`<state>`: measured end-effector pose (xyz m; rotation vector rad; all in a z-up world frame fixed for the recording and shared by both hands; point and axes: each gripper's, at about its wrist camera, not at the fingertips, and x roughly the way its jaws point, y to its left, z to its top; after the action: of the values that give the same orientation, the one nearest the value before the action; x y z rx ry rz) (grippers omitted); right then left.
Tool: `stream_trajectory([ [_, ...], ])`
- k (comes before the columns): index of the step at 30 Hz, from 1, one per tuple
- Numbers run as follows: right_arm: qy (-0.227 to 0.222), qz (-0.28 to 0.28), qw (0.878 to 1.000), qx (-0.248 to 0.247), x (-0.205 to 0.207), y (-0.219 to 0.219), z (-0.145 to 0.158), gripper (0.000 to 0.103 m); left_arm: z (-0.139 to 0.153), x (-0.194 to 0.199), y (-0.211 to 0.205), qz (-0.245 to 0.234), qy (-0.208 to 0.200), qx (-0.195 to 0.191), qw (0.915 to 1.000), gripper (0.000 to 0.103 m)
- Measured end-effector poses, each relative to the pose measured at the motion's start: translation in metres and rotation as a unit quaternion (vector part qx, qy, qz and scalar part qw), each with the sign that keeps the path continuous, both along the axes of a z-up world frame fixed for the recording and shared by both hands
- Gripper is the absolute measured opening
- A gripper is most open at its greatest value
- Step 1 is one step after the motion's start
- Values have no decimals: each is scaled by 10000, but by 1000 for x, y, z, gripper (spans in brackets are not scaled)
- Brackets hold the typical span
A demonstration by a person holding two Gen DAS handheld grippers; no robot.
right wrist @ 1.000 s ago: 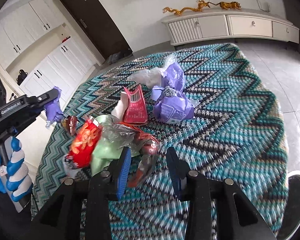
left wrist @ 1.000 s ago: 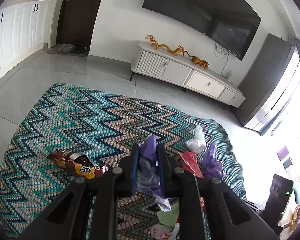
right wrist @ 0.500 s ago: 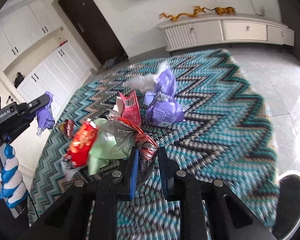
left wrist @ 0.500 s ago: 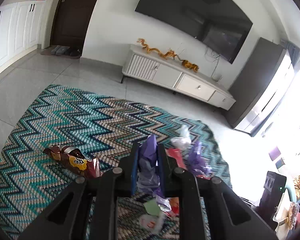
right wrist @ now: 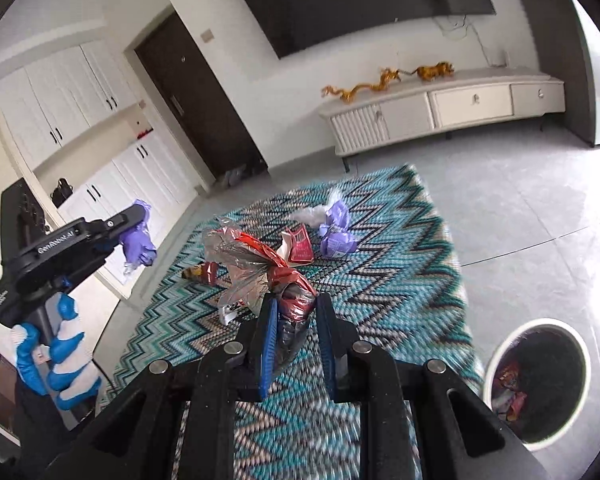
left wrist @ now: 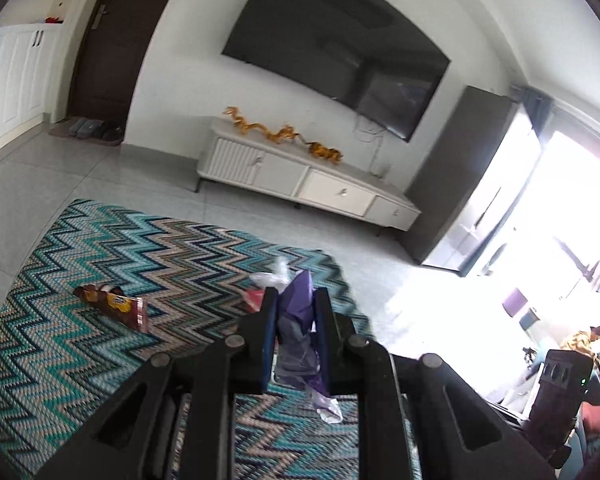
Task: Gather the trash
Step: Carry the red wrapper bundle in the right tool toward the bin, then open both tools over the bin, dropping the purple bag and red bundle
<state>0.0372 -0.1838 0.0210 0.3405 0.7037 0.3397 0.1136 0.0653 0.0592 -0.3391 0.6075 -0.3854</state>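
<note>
My left gripper [left wrist: 294,300] is shut on a purple wrapper [left wrist: 296,320] and holds it in the air above the zigzag rug [left wrist: 160,256]; it also shows in the right wrist view [right wrist: 134,226]. My right gripper [right wrist: 296,308] is shut on a red and clear crinkled wrapper [right wrist: 260,268], lifted off the rug. A brown snack packet [left wrist: 114,306], a red wrapper [right wrist: 300,246], a purple wrapper [right wrist: 336,236] and a clear plastic bag [right wrist: 312,212] lie on the rug. A white trash bin [right wrist: 538,384] with wrappers inside stands at the right on the floor.
A white TV cabinet [left wrist: 300,180] with gold dragon figures stands against the far wall under a black TV [left wrist: 332,44]. White cupboards [right wrist: 100,128] and a dark door [right wrist: 196,104] are at the left. Grey tiled floor [right wrist: 520,200] surrounds the rug.
My right gripper closed on the red and clear wrapper and lifted it off the pile. My left gripper rose higher with the purple wrapper. The bin came into view.
</note>
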Motion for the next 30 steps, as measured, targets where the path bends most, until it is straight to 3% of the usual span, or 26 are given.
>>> stream_trajectory([
  [7,-394,-364,9986,-44,-63,-35,36,18,25,-38,-40,-489,-243,-99,9985,17],
  [17,-469,-1379,9893,-52,-135,-117,36,18,41,-72,-156,-1546,-273,134,9875,17],
  [24,-141,-2090,9778,40,-142,-188,7,18,18,-62,-261,-2184,52,587,9741,17],
  [30,368,-2327,9718,-57,-109,-225,-37,19,-36,-34,-341,-2549,515,1015,9602,17],
])
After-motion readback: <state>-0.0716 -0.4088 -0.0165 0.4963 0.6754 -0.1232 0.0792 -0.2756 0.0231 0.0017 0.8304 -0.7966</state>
